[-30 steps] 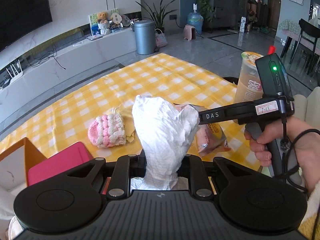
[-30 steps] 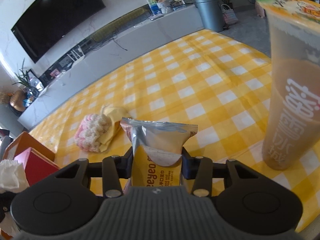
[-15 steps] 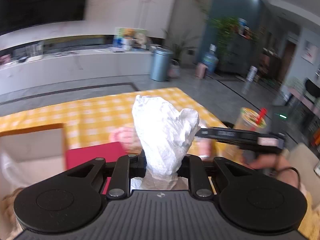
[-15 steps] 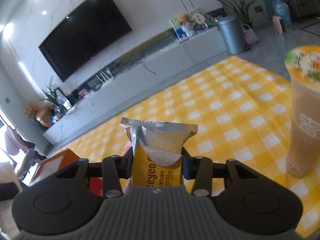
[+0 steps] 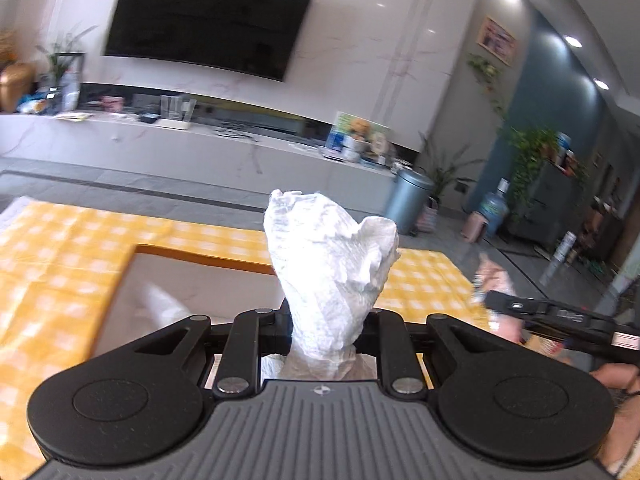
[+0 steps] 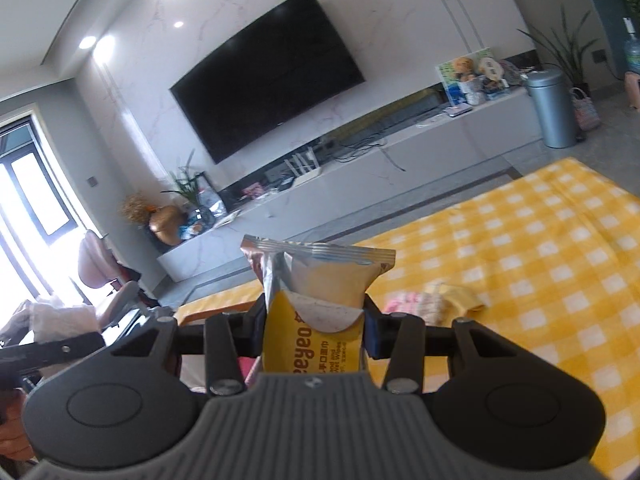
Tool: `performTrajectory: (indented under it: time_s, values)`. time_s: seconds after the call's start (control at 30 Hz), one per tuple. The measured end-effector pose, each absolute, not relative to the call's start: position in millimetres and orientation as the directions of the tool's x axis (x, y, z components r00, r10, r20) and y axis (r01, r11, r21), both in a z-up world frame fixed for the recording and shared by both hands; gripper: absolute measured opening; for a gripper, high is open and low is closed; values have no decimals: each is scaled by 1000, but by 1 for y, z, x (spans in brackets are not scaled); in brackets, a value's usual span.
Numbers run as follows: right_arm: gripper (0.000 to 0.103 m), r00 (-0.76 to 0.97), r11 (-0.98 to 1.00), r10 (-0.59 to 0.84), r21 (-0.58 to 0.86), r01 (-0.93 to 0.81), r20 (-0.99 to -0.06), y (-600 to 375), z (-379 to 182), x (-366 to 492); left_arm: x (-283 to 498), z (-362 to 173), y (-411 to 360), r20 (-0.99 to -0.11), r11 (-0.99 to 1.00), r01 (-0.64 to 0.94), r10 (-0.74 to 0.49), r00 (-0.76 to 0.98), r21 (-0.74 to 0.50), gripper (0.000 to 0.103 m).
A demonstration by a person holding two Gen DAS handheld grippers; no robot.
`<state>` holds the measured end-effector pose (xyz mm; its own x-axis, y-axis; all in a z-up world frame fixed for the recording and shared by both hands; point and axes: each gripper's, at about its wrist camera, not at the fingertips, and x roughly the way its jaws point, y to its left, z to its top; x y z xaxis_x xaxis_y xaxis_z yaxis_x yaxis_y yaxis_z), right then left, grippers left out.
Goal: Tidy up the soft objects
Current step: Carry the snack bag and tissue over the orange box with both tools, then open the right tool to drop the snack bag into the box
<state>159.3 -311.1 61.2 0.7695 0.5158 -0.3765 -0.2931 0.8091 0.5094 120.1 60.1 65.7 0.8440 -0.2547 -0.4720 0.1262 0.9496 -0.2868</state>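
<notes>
The left tongs (image 5: 322, 334) are still pinching the white tissue wad (image 5: 330, 276), now swinging over the orange-rimmed box (image 5: 200, 254), while the right tongs (image 6: 314, 334) keep gripping the wipes packet (image 6: 316, 308), lifting above the checked bench (image 6: 560, 264) where the pink knit piece (image 6: 412, 304) is lying.

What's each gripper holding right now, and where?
Left gripper pinches the white tissue wad at its lower end; right gripper clamps the wet-wipes packet around its middle.
</notes>
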Motion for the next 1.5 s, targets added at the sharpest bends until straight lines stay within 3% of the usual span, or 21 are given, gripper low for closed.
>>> performTrajectory:
  time_s: [0.27, 0.57, 0.77, 0.93, 1.0, 1.07, 1.1, 1.13, 1.27, 1.5]
  values:
    - [45, 739, 824, 535, 446, -348, -411, -240, 79, 169, 113, 77, 114, -439, 964, -25, -98, 893, -265, 23]
    - [45, 636, 834, 551, 333, -440, -540, -118, 68, 205, 113, 66, 149, -437, 944, -31, -122, 891, -328, 23]
    - [45, 588, 875, 400, 102, -474, -703, -42, 46, 256, 113, 61, 173, -437, 918, -64, -125, 891, -392, 23]
    - [45, 592, 894, 276, -24, -448, -757, -12, 24, 275, 114, 61, 181, -430, 907, -70, -128, 894, -415, 23]
    - [47, 605, 896, 239, -69, -439, -760, -6, 18, 277, 116, 59, 183, -436, 905, -79, -124, 891, -419, 23]
    - [63, 644, 902, 207, -111, -417, -737, -3, 16, 278, 116, 59, 183, -441, 903, -84, -123, 889, -421, 23]
    - [79, 662, 905, 199, -124, -408, -723, -4, 18, 276, 117, 59, 183, -441, 903, -83, -124, 889, -421, 23]
    - [81, 679, 907, 205, -124, -403, -705, -7, 22, 273, 116, 60, 181, -440, 905, -80, -124, 889, -418, 23]
    - [81, 706, 903, 295, -53, -426, -644, -28, 41, 257, 119, 60, 174, -438, 910, -55, -144, 887, -411, 23]
    - [81, 759, 922, 301, -25, -386, -578, -90, 46, 229, 136, 56, 142, -466, 933, -21, -161, 870, -360, 23]
